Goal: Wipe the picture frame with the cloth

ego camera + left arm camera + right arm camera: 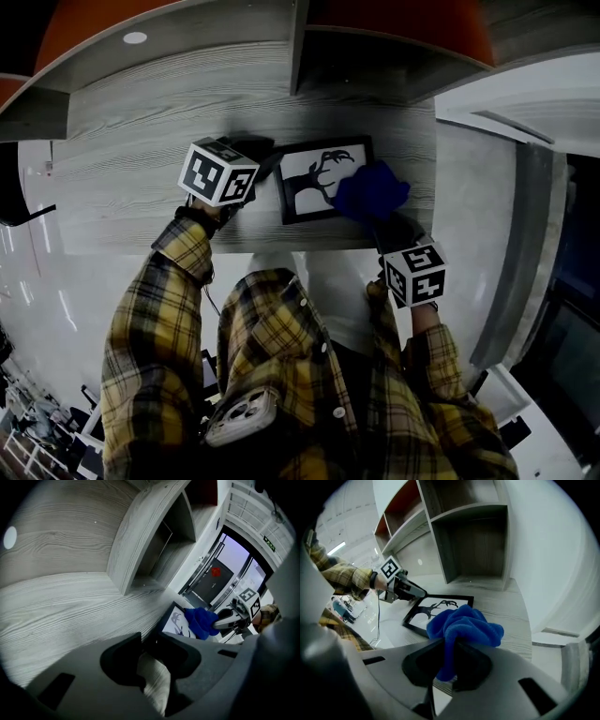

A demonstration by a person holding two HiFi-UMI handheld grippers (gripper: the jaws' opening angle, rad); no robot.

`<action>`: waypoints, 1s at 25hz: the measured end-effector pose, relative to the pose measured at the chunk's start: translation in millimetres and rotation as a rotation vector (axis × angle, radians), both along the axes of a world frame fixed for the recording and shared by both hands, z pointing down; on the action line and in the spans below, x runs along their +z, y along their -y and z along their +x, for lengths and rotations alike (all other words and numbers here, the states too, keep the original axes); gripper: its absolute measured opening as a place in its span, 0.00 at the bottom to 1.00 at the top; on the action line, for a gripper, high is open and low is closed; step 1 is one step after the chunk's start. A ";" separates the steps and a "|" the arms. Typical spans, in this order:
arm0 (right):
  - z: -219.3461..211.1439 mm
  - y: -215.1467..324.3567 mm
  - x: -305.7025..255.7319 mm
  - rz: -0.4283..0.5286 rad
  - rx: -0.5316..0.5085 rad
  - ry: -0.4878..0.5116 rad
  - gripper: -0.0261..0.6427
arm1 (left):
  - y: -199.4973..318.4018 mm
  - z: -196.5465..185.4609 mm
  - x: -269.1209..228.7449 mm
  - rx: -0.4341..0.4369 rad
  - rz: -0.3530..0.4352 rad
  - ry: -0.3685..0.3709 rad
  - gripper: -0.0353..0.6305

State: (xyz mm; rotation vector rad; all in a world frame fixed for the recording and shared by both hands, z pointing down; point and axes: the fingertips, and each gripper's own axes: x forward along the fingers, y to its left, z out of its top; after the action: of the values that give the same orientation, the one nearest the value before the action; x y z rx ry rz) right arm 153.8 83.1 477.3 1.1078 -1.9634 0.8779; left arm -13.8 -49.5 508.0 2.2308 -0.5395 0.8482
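Note:
A black picture frame [314, 183] with a dark tree silhouette lies flat on the grey wood desk [141, 159]. My left gripper [267, 167] is at the frame's left edge, and its jaws stand closed on that edge [147, 641]. A bunched blue cloth [370, 190] rests on the right part of the frame. My right gripper [382, 217] is shut on the cloth [464, 625], which bulges out past the jaws [451, 644]. In the right gripper view the frame [440, 606] lies beyond the cloth, with the left gripper [417, 593] at its far corner.
A shelf unit with open cubbies [468, 541] stands at the back of the desk, with an upright divider [300, 47] behind the frame. The desk's front edge [234, 251] runs just before my body. White floor lies to both sides.

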 end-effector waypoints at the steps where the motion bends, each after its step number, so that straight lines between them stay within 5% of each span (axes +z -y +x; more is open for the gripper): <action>1: -0.5 3.3 -8.0 0.016 0.006 0.008 0.11 | -0.4 -1.4 -0.2 -0.003 0.009 0.000 0.21; 10: -17.0 40.6 -112.5 0.218 0.045 0.162 0.11 | -2.3 -22.4 -71.9 0.000 0.148 -0.017 0.21; 17: -50.1 53.7 -195.6 0.381 0.000 0.300 0.11 | -40.7 -13.3 -177.3 0.025 0.264 -0.187 0.16; 25: -76.3 55.5 -270.5 0.546 -0.086 0.401 0.11 | -72.7 4.9 -281.7 -0.081 0.321 -0.421 0.06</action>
State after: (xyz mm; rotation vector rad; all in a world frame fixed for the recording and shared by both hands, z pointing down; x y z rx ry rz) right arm 77.5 27.6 206.8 1.1921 -2.6681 0.5547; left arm -8.9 23.2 226.3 2.5617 -0.5859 0.2435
